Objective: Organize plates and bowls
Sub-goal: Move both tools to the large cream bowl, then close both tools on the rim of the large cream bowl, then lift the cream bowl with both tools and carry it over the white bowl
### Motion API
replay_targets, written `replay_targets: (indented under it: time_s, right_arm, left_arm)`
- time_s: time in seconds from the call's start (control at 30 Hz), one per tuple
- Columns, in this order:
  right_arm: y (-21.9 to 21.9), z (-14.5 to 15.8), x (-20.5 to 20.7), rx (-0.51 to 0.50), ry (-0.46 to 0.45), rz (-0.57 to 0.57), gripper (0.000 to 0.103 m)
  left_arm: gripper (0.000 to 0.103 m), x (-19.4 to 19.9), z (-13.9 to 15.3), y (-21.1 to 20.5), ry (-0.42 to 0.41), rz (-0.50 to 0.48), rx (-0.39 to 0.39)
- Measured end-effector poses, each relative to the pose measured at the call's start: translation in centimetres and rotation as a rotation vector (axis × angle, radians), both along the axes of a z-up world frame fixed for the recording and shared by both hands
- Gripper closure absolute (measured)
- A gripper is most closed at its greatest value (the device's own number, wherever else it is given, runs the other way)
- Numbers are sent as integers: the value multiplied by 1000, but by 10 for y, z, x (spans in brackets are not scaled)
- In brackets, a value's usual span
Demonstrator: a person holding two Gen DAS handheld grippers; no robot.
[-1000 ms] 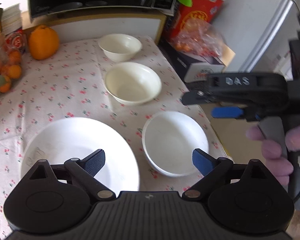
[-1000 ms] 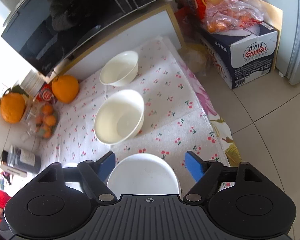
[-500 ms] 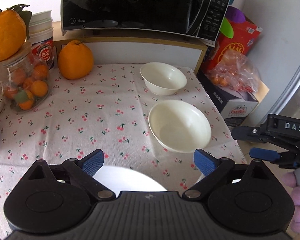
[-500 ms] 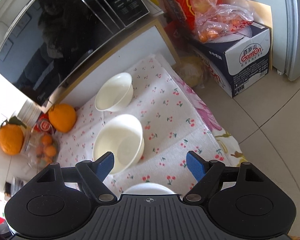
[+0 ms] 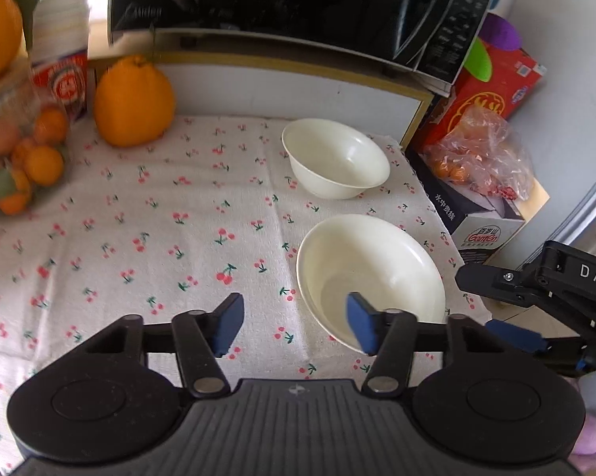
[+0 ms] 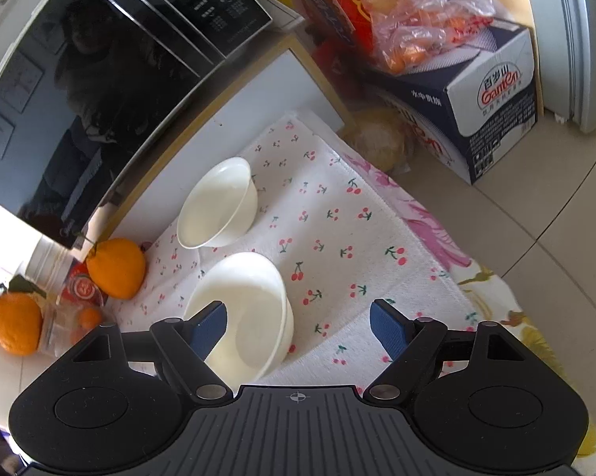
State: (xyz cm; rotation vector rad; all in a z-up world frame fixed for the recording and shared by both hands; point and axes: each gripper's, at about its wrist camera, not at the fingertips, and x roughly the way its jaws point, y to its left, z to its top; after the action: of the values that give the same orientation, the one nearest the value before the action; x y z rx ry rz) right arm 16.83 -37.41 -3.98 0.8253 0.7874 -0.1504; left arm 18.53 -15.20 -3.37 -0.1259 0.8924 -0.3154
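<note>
My left gripper (image 5: pixel 296 327) hangs over the cherry-print cloth (image 5: pixel 147 238) with its blue pads spread apart and nothing between them; the right-hand pad sits in front of the near rim of the larger bowl (image 5: pixel 371 273), though I cannot tell whether it touches. My right gripper (image 6: pixel 298 329) is spread as well and holds nothing, its left pad overlapping that same larger bowl (image 6: pixel 244 309) in view. The smaller bowl (image 5: pixel 335 158) stands upright just beyond the larger one, apart from it, close to the white backboard under the black microwave (image 5: pixel 298 4). Both bowls rest on the right half of the cloth (cream-white, empty inside). From the left wrist camera I see my right gripper (image 5: pixel 535 309) out past the cloth's right edge, level with the larger bowl. A big orange (image 5: pixel 133 107) sits at the back left of the cloth, near a jar of small oranges (image 5: pixel 20 150). A carton (image 6: pixel 492 95) with a bag of fruit (image 6: pixel 424 16) on it stands on the floor to the right
</note>
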Motion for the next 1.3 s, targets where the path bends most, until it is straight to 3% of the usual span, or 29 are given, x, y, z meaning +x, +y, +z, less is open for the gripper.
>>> replay_targets:
  time_s: [0.2,0.47,0.67,0.83,1.3]
  right_arm:
    - [4,-7,8,54,-7,-12,24]
    - [8,-12,12,75,5,-19,38]
    - [9,-16,13,89,10,-11,62]
    - [10,-16,14,90,6,7,82]
    - [12,-8,13,58,-6,28,86]
  left_arm:
    - [68,6,-5,0,30,31,-54]
    - [81,9,-8,0,39,41,-69]
    - [91,11,-10,-1,42,36,-76]
    - [94,11,-9,-3,36,24,-71]
    - [94,7,-4,-2,17,15,-63]
